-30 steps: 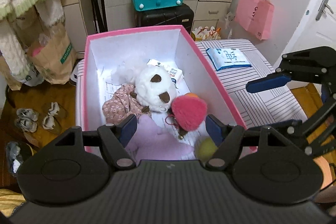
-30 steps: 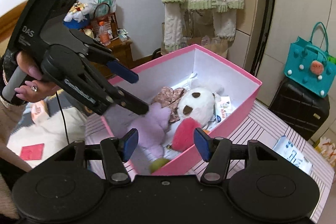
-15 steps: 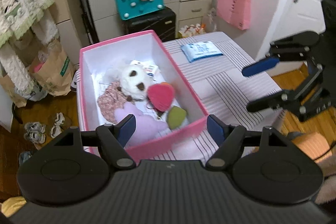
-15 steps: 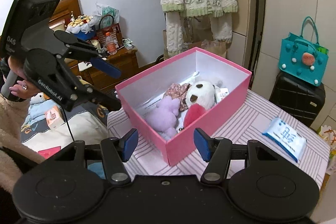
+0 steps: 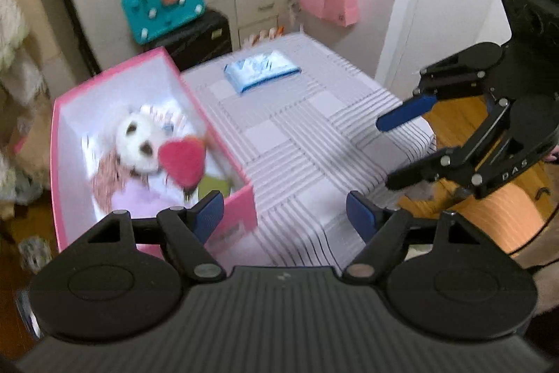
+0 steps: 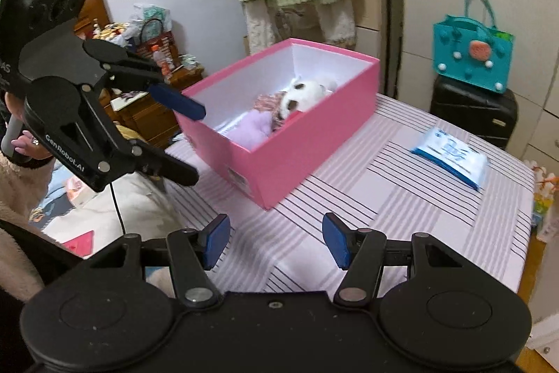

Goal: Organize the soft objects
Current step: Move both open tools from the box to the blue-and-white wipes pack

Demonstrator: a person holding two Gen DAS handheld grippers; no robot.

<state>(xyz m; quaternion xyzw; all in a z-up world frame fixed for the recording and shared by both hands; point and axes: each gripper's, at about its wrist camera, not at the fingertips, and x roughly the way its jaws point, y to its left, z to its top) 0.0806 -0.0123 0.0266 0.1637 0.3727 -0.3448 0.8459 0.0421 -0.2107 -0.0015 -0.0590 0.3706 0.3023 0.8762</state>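
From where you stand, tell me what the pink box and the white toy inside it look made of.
Pink box: likely cardboard, matte pink outside, plain white inside; thin straight walls and crisp folded corners suggest it. White toy: plush fabric, fuzzy pile with a soft rounded outline and dark patches; the filling cannot be seen.

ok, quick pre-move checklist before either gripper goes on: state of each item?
1. Left gripper empty: ok, nothing between its fingers.
2. Right gripper empty: ok, fingers apart over the striped table.
3. Soft toys inside the pink box: ok; white plush, red plush and purple plush all lie in it.
4. Soft things left outside the box on the table: cannot tell; only the blue packet shows there.
5. Both grippers clear of the box: ok, neither touches it.
6. Left wrist picture sharp: not ok, blurred.
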